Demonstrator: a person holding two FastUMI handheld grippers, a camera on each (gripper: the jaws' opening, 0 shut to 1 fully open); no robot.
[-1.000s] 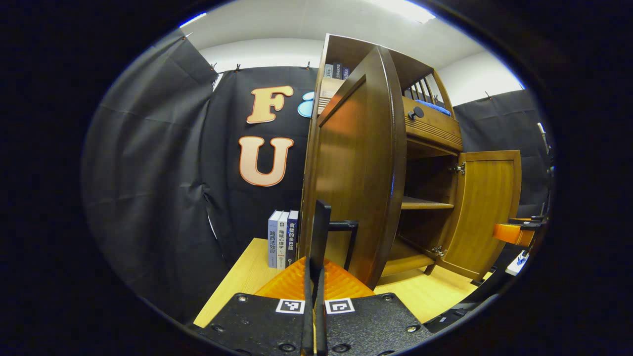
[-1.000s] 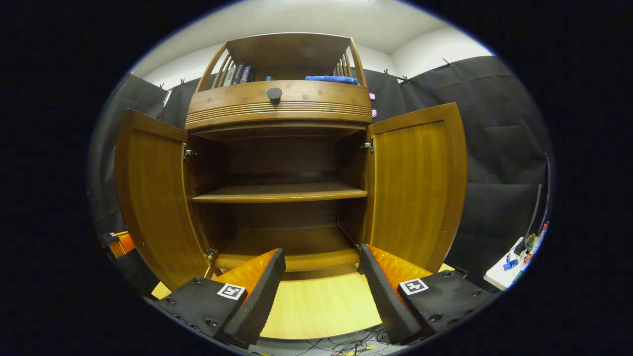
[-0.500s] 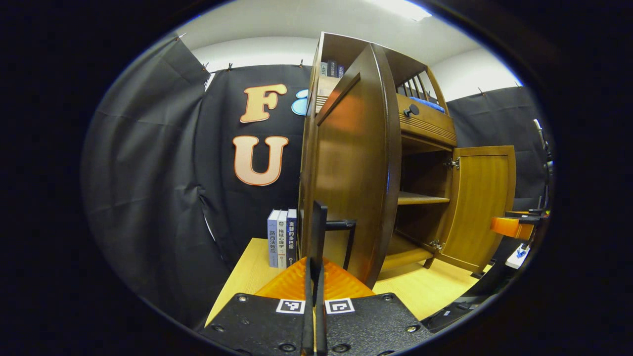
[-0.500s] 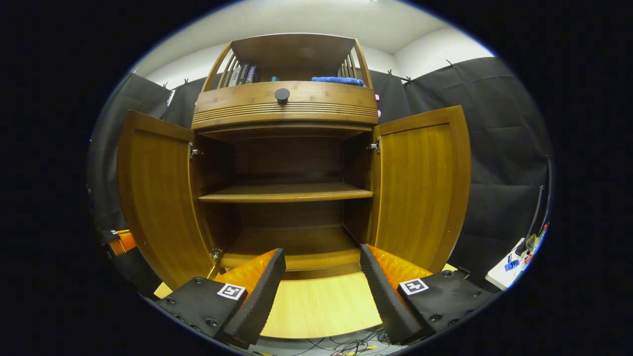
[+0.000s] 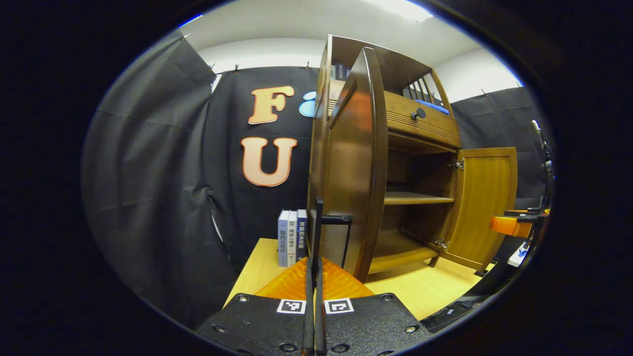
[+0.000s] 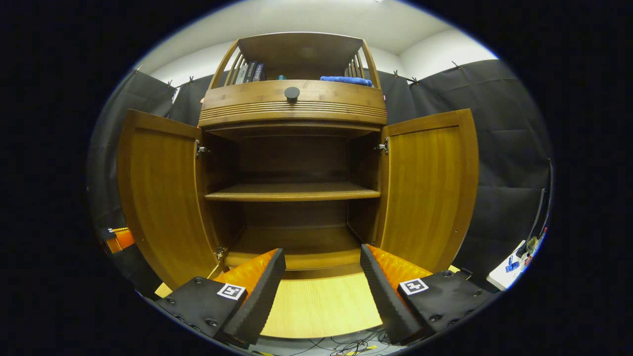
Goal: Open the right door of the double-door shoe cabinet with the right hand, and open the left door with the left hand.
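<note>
The wooden shoe cabinet (image 6: 292,104) stands with both doors swung wide. In the right gripper view its left door (image 6: 160,198) and right door (image 6: 428,188) flank two bare shelves. My right gripper (image 6: 321,254) hangs open before the bottom shelf, holding nothing. In the left gripper view the left door (image 5: 353,163) is seen nearly edge-on. My left gripper (image 5: 318,212) is shut on its black handle (image 5: 341,218). The right door (image 5: 487,198) shows beyond, with the right gripper (image 5: 514,225) near it. The left gripper (image 6: 116,240) peeks from behind the left door.
The cabinet rests on a light wooden table (image 6: 321,306). Three books (image 5: 292,237) stand on the table against the cabinet's left side. A drawer with a black knob (image 6: 292,92) sits above the doors, with a blue cloth (image 6: 346,80) and books on top. Cables lie at the table's near edge.
The left door has swung a little further open with my left gripper on its handle. The right gripper stays open and has barely shifted.
</note>
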